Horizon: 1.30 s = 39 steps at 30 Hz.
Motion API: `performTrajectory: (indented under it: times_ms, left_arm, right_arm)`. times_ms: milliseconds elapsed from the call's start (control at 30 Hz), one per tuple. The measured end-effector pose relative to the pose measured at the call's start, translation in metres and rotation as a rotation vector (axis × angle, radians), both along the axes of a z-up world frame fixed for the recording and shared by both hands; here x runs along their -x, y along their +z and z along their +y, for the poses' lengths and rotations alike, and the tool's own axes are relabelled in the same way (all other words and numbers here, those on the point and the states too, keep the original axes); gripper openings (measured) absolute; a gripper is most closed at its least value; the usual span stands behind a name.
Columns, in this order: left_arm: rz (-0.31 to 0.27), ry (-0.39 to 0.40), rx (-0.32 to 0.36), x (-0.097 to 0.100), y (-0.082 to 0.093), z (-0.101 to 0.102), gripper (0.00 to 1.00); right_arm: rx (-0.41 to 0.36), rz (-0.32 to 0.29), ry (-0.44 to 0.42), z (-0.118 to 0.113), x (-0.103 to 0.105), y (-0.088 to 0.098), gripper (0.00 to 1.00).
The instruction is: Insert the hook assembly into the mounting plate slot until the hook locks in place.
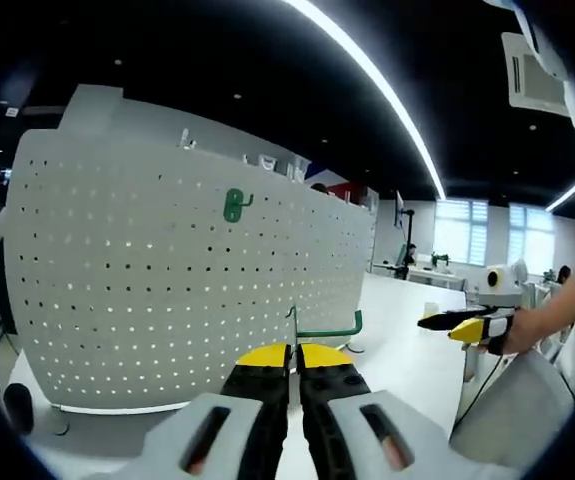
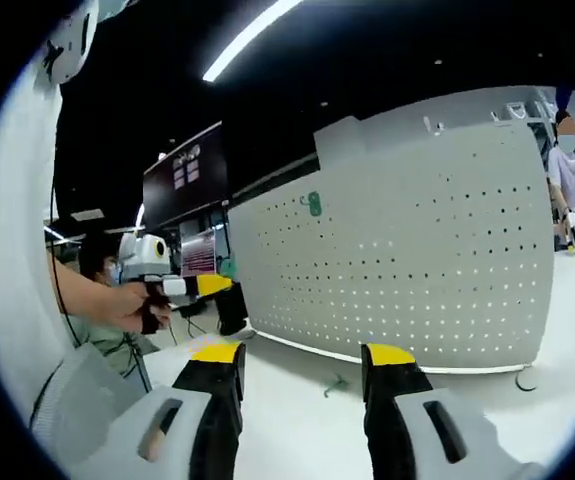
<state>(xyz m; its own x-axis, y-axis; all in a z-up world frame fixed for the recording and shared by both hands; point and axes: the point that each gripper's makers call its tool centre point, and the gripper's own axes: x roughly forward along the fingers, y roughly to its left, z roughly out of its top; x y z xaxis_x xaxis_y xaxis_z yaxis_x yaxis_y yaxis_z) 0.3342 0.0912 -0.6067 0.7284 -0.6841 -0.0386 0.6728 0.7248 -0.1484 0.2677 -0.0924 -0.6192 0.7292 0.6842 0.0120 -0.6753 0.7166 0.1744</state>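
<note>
1. Hook point(image 1: 329, 328), green and L-shaped, is clamped at its thin upright shank between the tips of the left tool point(image 1: 293, 368), whose jaws are drawn together on it; the arm is seen reaching to the right and ending in a short upturned tip.
2. It is judged light, stiff and somewhat slippery (a thin piece that could twist in the grip), so a hold low on the shank, near the bend, is thought best.
3. The white perforated mounting plate point(image 1: 167, 270) stands upright on the white worktop point(image 1: 407, 350) just beyond the hook, which is not yet touching it.
4. A second green hook point(image 1: 234, 204) is already seated high on the plate.
5. The right tool point(image 2: 302, 372) is held with jaws well apart and nothing between them, facing the plate from farther off.
6. A small dark piece point(image 2: 336, 384) lies on the worktop; what it is cannot be told.
</note>
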Motion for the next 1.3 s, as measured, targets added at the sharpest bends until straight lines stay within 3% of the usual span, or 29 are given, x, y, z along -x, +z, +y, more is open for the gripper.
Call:
performTrajectory:
  times_ms: [167,367,933,1300]
  left_arm:
    - [-0.001,0.003,0.000,-0.001,0.000,0.001,0.02]
    - [-0.003,0.002,-0.007,-0.001,0.002,0.001,0.02]
    - [-0.003,0.010,-0.012,-0.002,0.003,-0.007,0.02]
    - [0.002,-0.029,-0.018,0.003,-0.002,-0.033,0.02]
  right_arm:
    - [-0.028,-0.003,0.024,0.005,0.002,0.004,0.47]
    - [0.005,0.014,0.030,0.008,0.001,-0.002,0.47]
    - [-0.013,0.032,0.098,0.047,-0.008,0.009,0.41]
    - [-0.047,0.022,0.108,0.055,-0.010,0.020,0.39]
